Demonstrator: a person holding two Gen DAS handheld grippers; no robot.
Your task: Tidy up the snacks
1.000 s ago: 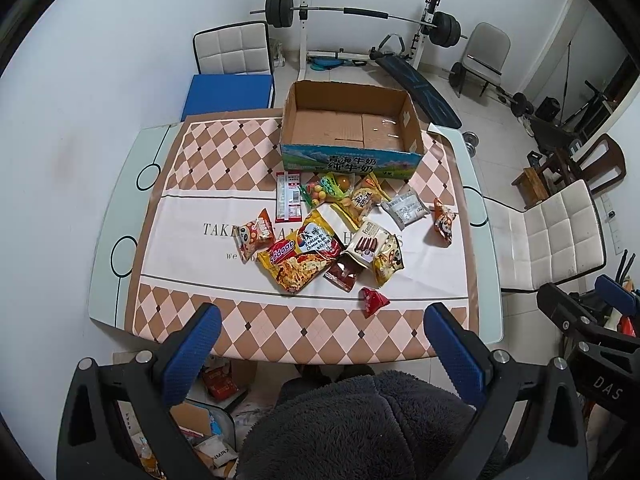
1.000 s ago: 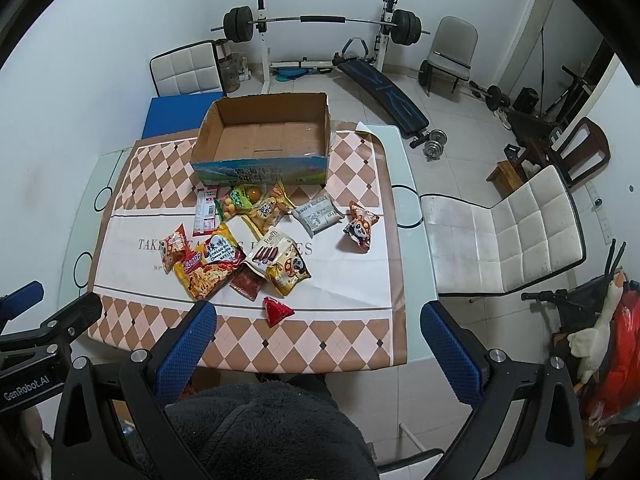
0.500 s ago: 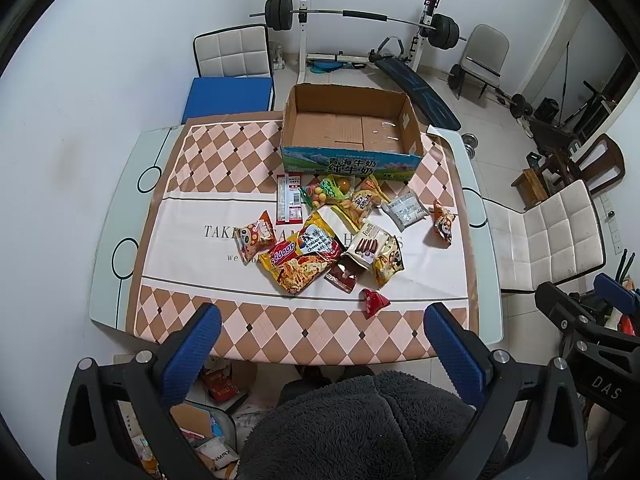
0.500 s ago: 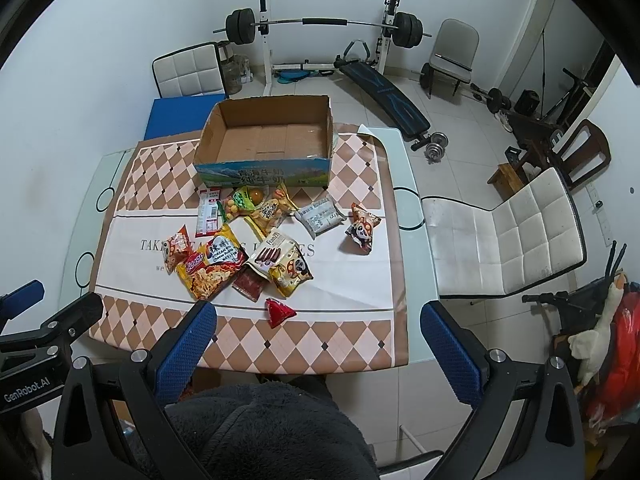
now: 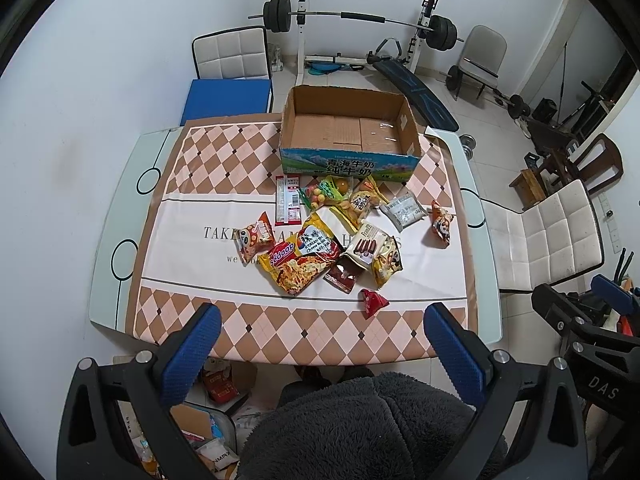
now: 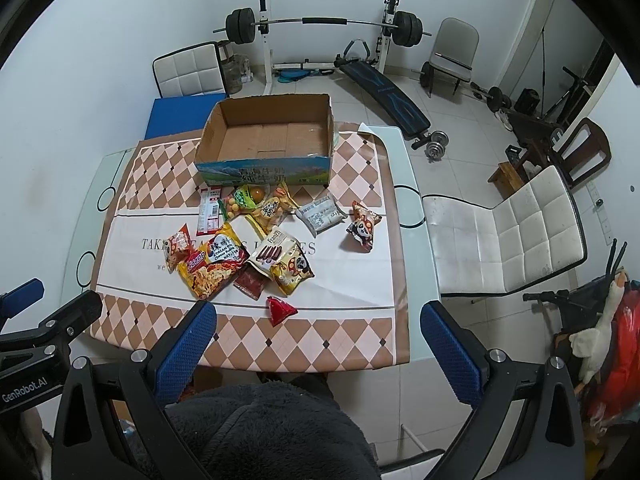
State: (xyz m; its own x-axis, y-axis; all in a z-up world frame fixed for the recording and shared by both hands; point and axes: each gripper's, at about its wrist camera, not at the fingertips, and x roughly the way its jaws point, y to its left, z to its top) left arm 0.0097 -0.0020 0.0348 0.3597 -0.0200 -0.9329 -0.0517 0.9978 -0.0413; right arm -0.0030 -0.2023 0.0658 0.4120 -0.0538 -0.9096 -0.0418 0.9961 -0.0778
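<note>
Several snack packets lie in a loose pile mid-table: a yellow noodle bag (image 5: 296, 258), a red triangular packet (image 5: 372, 302) nearest me, a grey pouch (image 5: 402, 213) and an orange panda packet (image 5: 441, 224) off to the right. Behind them stands an empty open cardboard box (image 5: 350, 132), also seen as the box (image 6: 266, 140). My left gripper (image 5: 322, 344) is held high above the near table edge, open and holding nothing. My right gripper (image 6: 316, 340) is likewise open and empty, high over the near edge; the red packet (image 6: 280, 309) lies just beyond it.
The table (image 5: 116, 208) carries a checked brown and pink cloth. A white chair (image 6: 504, 236) stands at its right, another chair (image 5: 230, 56) and a blue pad (image 5: 228, 98) behind it. Barbell rack and bench fill the back. A person's fuzzy dark hood (image 5: 360, 428) sits below the grippers.
Both views drift slightly; the table and snacks sit marginally lower in frame. Nothing on the table has moved, and both grippers stay open.
</note>
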